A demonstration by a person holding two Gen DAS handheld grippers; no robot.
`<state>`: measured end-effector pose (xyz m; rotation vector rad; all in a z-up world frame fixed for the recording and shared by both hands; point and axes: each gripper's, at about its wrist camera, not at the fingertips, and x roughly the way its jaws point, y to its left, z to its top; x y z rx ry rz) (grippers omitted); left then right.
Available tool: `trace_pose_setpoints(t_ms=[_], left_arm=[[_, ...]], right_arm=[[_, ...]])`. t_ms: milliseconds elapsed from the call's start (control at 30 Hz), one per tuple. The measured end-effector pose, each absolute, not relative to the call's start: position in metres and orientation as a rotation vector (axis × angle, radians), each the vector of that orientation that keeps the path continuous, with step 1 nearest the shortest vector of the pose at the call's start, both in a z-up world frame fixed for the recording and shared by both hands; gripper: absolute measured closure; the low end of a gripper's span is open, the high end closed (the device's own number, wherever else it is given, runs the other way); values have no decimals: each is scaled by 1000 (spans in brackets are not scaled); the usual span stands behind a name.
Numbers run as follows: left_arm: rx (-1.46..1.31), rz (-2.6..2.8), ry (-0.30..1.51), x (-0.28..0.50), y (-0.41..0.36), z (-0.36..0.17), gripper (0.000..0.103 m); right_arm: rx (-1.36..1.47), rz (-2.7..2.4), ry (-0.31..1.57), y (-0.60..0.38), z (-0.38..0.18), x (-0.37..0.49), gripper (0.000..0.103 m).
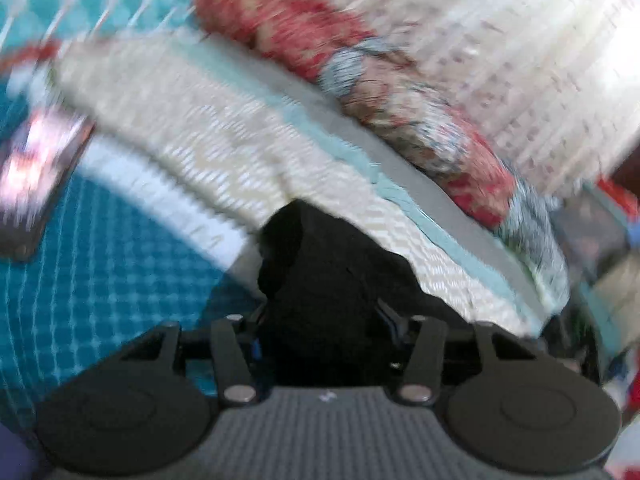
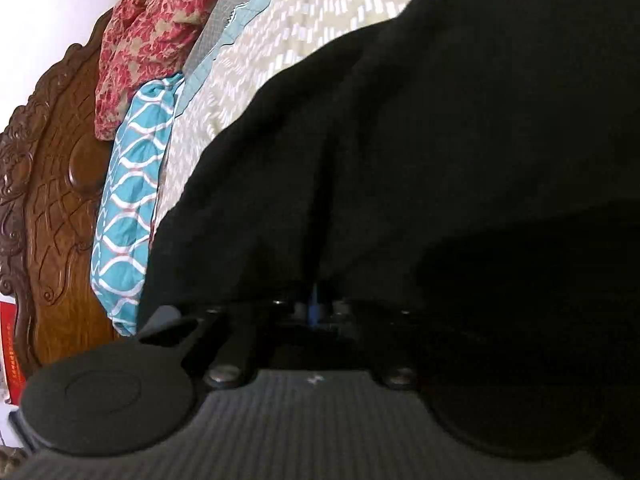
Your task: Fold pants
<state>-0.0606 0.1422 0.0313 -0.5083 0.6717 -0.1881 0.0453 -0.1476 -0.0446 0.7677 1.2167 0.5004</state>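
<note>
Both tongs clamp the black pants [image 2: 400,140]: right gripper [image 2: 316,304] lower centre, left gripper [image 1: 320,320] likewise (blurred), apparently holding it up for folding.

Setting: a home bedroom. Evidence: carved wooden headboard [image 2: 52,200] at frame left, teal patterned pillow [image 2: 132,200] beside it, patterned bedspread [image 2: 248,76] at upper centre.

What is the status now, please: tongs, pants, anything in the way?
Both tongs on black pants: right tongs shut, left tongs holding cloth. Pants on patterned bedspread. Nothing in the way.
</note>
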Motion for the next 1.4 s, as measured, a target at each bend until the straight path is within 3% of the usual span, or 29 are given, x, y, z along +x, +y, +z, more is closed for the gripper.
trace_pose_setpoints(t_ms=[100, 233, 300, 367, 400, 500, 567, 600, 700, 800, 867, 1033, 1100, 1133, 1167, 1400], left_arm=[[-325, -232, 594, -72, 106, 51, 55], [-144, -316, 535, -82, 62, 68, 55], [-57, -372, 513, -85, 35, 70, 55], [4, -429, 503, -88, 8, 70, 56], [20, -489, 518, -88, -7, 70, 56], [110, -644, 594, -89, -49, 56, 33], [205, -655, 568, -101, -64, 54, 35], [228, -677, 535, -108, -65, 58, 34], [174, -715, 481, -121, -40, 76, 18], [65, -660, 498, -118, -6, 88, 17], [-54, -579, 535, -111, 24, 93, 17], [-284, -377, 617, -94, 88, 84, 18], [-317, -340, 638, -89, 99, 79, 18], [-325, -335, 644, -87, 106, 79, 18], [-330, -334, 648, -88, 107, 79, 18], [-327, -396, 647, -87, 89, 83, 18]], right_arm=[[750, 510, 1163, -156, -28, 39, 94], [755, 461, 991, -202, 2, 23, 74], [794, 429, 937, -229, 10, 15, 72], [832, 377, 884, -254, 14, 4, 58], [851, 354, 860, -265, 15, -2, 57], [894, 293, 843, -295, 12, -16, 56], [906, 254, 856, -306, 9, -23, 56], [911, 253, 854, -308, 8, -26, 55], [906, 264, 834, -304, 15, -26, 45], [909, 298, 834, -287, 13, -17, 40], [895, 324, 851, -276, 7, -10, 31], [814, 400, 965, -243, -5, 3, 27], [776, 431, 992, -227, -9, 4, 37], [736, 436, 997, -222, -8, 4, 70], [696, 443, 986, -217, -3, 3, 76], [563, 457, 744, -259, 61, -4, 81]])
